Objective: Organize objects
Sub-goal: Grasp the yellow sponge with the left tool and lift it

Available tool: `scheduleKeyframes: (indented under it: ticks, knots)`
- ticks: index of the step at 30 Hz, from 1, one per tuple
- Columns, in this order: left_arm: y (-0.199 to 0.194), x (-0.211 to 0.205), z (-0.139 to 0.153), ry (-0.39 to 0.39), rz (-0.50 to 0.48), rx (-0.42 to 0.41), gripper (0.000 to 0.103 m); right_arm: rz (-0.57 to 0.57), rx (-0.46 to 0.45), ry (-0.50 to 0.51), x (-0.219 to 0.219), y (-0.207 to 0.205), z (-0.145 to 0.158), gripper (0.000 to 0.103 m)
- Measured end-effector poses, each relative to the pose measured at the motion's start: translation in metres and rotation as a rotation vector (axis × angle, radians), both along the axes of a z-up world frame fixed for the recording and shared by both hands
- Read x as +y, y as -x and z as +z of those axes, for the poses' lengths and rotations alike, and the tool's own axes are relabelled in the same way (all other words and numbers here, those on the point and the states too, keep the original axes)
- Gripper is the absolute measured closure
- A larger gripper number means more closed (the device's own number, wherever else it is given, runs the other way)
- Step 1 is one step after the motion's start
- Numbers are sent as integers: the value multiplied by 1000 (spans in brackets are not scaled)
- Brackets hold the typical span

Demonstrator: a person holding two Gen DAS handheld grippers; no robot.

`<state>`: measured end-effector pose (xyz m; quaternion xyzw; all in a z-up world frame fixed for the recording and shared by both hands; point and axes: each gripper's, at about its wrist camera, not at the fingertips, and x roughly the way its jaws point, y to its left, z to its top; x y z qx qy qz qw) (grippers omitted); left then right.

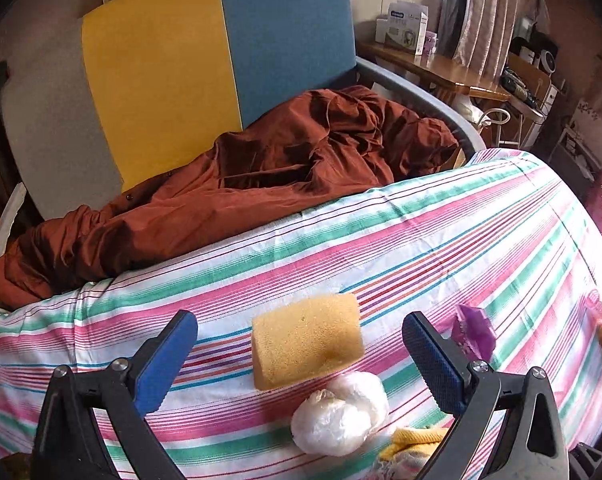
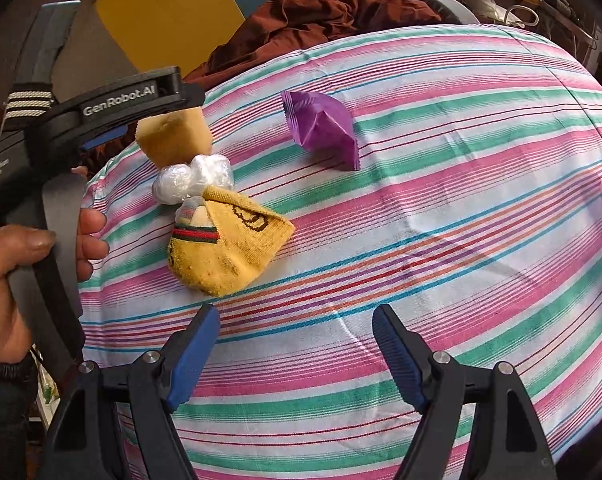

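A bed with a striped sheet (image 2: 441,240) in pink, green and white carries everything here, and a rust-brown coat (image 1: 221,200) is heaped on the chair beyond its far edge. On the sheet, near the left edge in the right wrist view, three things lie in a tight row: a yellow sponge (image 1: 307,340) farthest out, a white plastic bundle (image 1: 341,416) touching its near side, and a yellow sock (image 2: 229,248) with a red and green band touching the bundle. A purple packet (image 2: 321,132) sits apart from them, nearer the far edge of the bed. The left gripper (image 1: 301,360), held by a hand (image 2: 17,264) wrapped round its handle, hangs over the sponge with its jaws wide apart; the sponge shows between the blue pads (image 1: 433,364) without either pad touching it. The right gripper (image 2: 297,356) hovers over bare sheet close to the near edge, its jaws likewise spread and nothing between them. A small pink thing at the right edge is too blurred to name.
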<state>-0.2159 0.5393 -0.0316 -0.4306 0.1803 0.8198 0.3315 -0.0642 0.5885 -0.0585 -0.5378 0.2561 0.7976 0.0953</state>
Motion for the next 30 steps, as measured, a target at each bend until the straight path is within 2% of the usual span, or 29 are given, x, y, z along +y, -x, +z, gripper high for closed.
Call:
scheduleKeyframes:
  ticks: [2, 3, 4, 6, 7, 11, 14, 18, 23, 30]
  knots:
    - [7, -2, -8, 5, 15, -11, 2, -2, -5, -10, 0, 1, -1, 23]
    - [10, -4, -9, -13, 12, -30, 12, -3, -8, -15, 0, 1, -1, 23]
    - [13, -9, -10, -33, 16, -50, 36, -4, -9, -19, 0, 1, -1, 23]
    - [15, -18, -5, -92, 18, -86, 48, -8, -13, -23, 0, 2, -2, 23]
    - [14, -23, 0, -107, 21, -80, 51, -10, -17, -27, 0, 2, -3, 23]
    - [3, -49, 17, -154, 19, -46, 52, -11, -31, -43, 0, 3, -6, 23]
    - [-9, -79, 27, -189, 46, -59, 52, -13, -34, -51, 0, 4, -7, 23]
    - [-41, -117, 35, -189, 53, -35, 52, -16, -11, -42, 0, 5, -5, 23]
    - [-97, -158, 36, -170, 45, -6, 52, -14, 63, 33, 5, 10, -1, 23]
    - [-189, -190, 25, -125, -46, 57, 52, -57, 113, 134, 12, 14, -1, 20]
